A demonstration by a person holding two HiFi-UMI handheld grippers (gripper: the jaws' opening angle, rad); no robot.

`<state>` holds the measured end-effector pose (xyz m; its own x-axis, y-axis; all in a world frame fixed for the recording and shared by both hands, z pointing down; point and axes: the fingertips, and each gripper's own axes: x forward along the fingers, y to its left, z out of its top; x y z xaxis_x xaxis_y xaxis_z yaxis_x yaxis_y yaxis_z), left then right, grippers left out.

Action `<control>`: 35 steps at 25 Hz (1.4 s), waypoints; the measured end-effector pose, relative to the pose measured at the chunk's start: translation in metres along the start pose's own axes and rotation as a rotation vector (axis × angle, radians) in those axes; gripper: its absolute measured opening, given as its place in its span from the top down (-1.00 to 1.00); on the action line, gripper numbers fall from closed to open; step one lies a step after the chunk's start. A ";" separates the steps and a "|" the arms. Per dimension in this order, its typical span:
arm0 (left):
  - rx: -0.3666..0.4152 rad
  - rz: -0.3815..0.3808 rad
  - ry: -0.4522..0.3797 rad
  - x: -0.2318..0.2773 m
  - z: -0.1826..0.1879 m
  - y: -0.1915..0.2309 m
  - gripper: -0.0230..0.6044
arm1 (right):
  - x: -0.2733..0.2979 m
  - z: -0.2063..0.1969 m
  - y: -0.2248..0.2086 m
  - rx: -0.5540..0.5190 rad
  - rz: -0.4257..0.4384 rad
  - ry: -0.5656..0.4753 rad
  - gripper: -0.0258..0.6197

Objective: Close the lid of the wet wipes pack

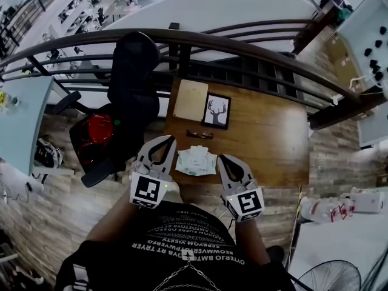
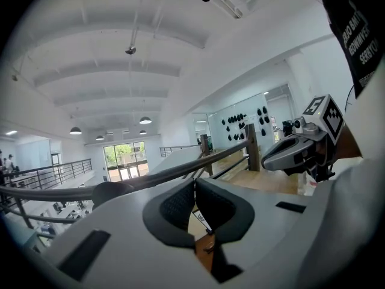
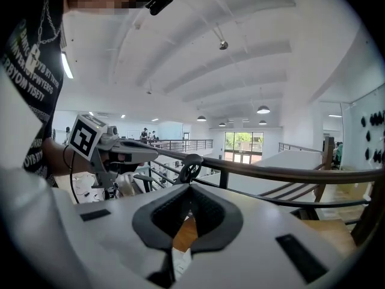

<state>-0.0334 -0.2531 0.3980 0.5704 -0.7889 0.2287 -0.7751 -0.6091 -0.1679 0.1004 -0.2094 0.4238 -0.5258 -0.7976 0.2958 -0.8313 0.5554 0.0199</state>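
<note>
The wet wipes pack [image 1: 197, 161], white with pale green print, lies flat near the front edge of the wooden table [image 1: 273, 144]. Whether its lid is up or down is too small to tell. My left gripper [image 1: 170, 140] hangs just left of the pack, its pads meeting at the tips with nothing between them. My right gripper [image 1: 222, 159] sits just right of the pack, also shut and empty. In the left gripper view the left gripper [image 2: 195, 182] points level over the table, with the right gripper [image 2: 301, 149] off to the side. The right gripper view shows the right gripper [image 3: 190, 188] and the left gripper [image 3: 114, 152].
A framed deer picture [image 1: 216, 110], a beige board [image 1: 190, 100] and a small dark object [image 1: 199, 134] lie further back on the table. A black office chair [image 1: 130, 83] with a red item stands at the left. A dark railing [image 1: 242, 41] runs behind the table.
</note>
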 end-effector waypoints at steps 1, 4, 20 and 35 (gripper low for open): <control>-0.002 -0.003 0.001 0.002 0.000 0.004 0.83 | 0.005 0.002 -0.002 0.004 -0.002 -0.002 0.87; -0.009 -0.012 -0.016 0.009 -0.001 0.017 0.83 | 0.021 0.006 -0.004 -0.001 -0.011 0.012 0.87; -0.087 -0.114 0.015 0.042 -0.019 0.010 0.83 | 0.047 -0.024 0.001 0.014 0.019 0.122 0.87; -0.095 -0.069 0.112 0.087 -0.052 0.014 0.83 | 0.091 -0.093 -0.023 0.061 0.143 0.254 0.84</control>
<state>-0.0084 -0.3263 0.4655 0.5931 -0.7283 0.3433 -0.7606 -0.6466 -0.0577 0.0881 -0.2729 0.5386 -0.5831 -0.6232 0.5212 -0.7651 0.6369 -0.0945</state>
